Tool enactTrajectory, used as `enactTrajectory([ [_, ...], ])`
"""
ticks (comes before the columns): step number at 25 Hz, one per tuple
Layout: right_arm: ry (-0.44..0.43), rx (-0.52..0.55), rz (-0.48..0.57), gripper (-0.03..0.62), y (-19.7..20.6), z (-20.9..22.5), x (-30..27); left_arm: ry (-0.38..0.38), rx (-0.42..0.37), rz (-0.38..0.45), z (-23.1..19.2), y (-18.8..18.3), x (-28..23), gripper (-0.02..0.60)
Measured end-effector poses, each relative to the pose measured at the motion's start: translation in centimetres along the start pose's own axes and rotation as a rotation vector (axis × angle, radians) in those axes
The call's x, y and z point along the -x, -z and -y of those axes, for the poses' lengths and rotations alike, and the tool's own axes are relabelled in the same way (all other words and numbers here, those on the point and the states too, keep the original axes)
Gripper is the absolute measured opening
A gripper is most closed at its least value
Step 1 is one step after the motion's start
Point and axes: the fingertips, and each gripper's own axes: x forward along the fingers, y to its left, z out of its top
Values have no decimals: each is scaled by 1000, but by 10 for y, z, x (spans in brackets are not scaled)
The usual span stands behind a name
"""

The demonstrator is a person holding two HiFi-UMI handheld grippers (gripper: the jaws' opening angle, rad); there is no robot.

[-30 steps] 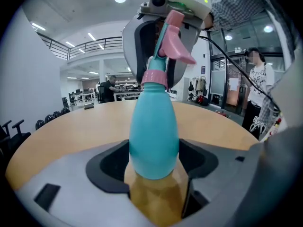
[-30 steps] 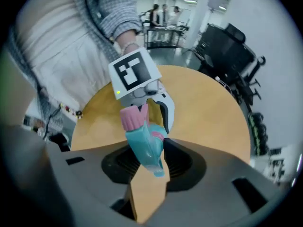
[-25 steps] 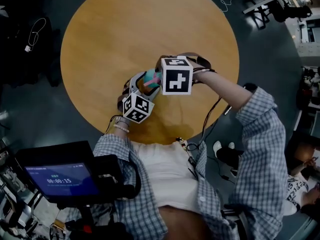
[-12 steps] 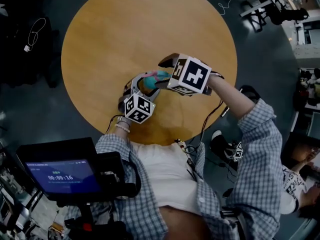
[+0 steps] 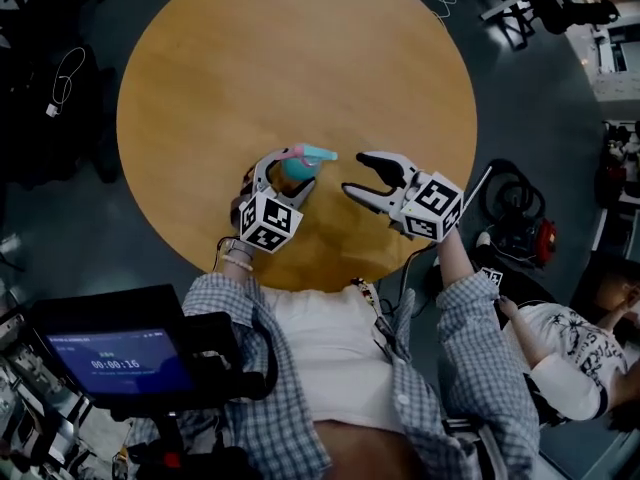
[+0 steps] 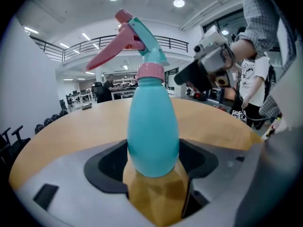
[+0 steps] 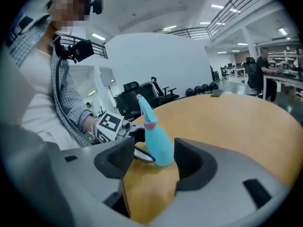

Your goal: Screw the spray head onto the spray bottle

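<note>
While the left gripper [image 5: 283, 173] clamps the one spray bottle [image 6: 152, 126], its one spray head [image 6: 135, 37] on, the right gripper [image 5: 355, 172] has just been opening, empty.

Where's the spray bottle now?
In the head view the spray bottle is over the round table's near side, held in the left gripper; the right gripper, jaws just opened and empty, hangs right of it.

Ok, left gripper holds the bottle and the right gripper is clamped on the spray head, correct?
No. The right gripper is off the spray head: its jaws have just been opening, nothing between them, per the head view. The left gripper does hold the bottle.
</note>
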Motion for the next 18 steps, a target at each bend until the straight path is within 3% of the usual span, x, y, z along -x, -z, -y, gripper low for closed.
enactTrajectory([
  [4,52,-61,161,246,2,-15,-37,2,10,2,-2,4,6,336],
  [10,166,-65,355,150,-15,-23,-66,6,32,1,-3,9,11,336],
  [18,232,-7,392,97,-24,-29,-68,-13,78,5,-7,10,14,336],
])
